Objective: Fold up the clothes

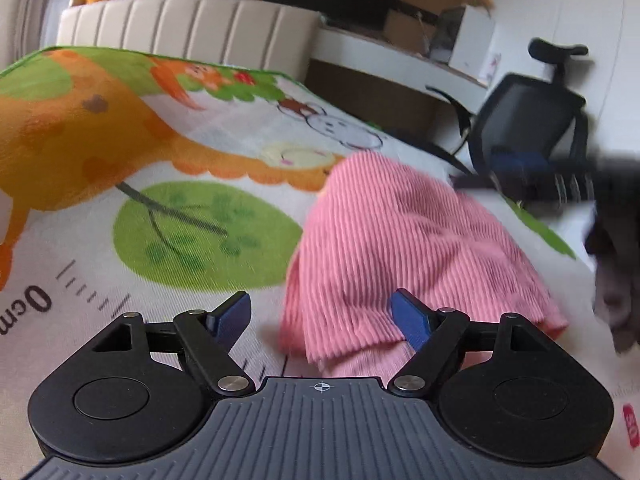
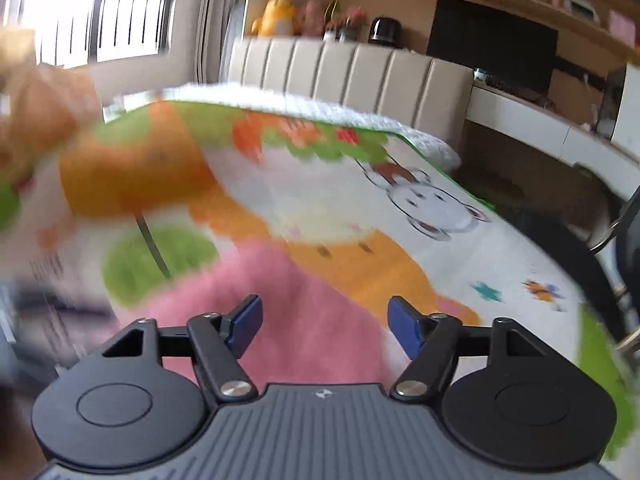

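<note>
My left gripper (image 1: 322,318) low and level, blue-padded fingers (image 1: 410,322) spread wide with nothing between them, my right gripper (image 2: 322,326) likewise spread and holding nothing, its view blurred

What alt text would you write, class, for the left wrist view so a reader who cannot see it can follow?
An open left gripper hovers at the near edge of a pink ribbed garment lying in a loose heap on a cartoon-printed play mat, holding nothing. A beige padded headboard and a black office chair stand beyond.
</note>
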{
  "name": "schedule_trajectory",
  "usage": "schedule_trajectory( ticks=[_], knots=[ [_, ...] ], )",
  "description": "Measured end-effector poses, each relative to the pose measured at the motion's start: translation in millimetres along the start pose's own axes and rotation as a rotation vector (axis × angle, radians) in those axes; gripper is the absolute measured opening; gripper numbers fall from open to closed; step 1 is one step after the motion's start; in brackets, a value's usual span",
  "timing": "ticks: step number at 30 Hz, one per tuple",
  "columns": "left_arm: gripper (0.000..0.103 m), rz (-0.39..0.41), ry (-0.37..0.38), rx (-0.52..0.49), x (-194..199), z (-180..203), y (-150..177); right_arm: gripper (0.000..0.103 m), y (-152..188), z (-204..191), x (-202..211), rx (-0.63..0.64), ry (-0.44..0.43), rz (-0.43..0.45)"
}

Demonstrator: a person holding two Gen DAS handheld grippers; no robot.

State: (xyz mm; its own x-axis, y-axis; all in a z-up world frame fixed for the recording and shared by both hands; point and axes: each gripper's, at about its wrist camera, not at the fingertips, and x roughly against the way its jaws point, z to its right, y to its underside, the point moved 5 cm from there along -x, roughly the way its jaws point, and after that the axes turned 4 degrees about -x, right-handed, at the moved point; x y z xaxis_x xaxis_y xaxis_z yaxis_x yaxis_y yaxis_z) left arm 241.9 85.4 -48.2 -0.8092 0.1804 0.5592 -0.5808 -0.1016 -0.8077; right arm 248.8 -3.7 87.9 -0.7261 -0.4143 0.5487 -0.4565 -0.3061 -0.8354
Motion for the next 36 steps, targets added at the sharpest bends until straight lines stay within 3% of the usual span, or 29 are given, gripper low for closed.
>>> schedule_trajectory(
  ticks=[4, 6, 10, 13, 17, 21, 23, 25, 28, 31, 36],
  knots=[
    [0.088, -0.044, 0.005, -0.014, 4, -5, 8, 0.08, 16, -22, -42, 0.037, 0.005, -0.092],
    [0.091, -0.062, 0.005, -0.024, 7, -7, 12, 0.083, 28, -15, -48, -0.036, -0.001, -0.105],
    [0.093, -0.08, 0.004, -0.031, 11, -8, 11, 0.083, 33, -2, -26, -0.111, -0.03, -0.124],
    [0.093, -0.089, 0.005, -0.019, 12, -8, 10, 0.084, 41, -5, 9, -0.021, -0.012, -0.088],
    [0.095, -0.095, 0.001, -0.036, 11, -2, 14, 0.087, 73, -1, 27, 0.121, 0.054, -0.129],
    [0.095, -0.108, 0.025, -0.065, 15, 5, 18, 0.089, 80, 7, 41, 0.142, 0.095, -0.104],
    [0.096, -0.108, 0.036, -0.088, 19, 8, 22, 0.088, 78, 0, 60, 0.153, 0.049, -0.045],
    [0.096, -0.101, 0.05, -0.093, 22, 7, 26, 0.089, 81, -17, 80, 0.197, -0.067, -0.003],
    [0.096, -0.095, 0.057, -0.08, 24, 4, 28, 0.089, 97, -52, 91, 0.322, -0.194, -0.022],
    [0.096, -0.118, 0.047, -0.062, 28, 5, 23, 0.088, 112, -72, 77, 0.441, -0.145, -0.039],
    [0.097, -0.108, 0.055, -0.063, 43, 15, 0, 0.087, 100, -36, 44, 0.402, 0.032, -0.025]
  ],
)
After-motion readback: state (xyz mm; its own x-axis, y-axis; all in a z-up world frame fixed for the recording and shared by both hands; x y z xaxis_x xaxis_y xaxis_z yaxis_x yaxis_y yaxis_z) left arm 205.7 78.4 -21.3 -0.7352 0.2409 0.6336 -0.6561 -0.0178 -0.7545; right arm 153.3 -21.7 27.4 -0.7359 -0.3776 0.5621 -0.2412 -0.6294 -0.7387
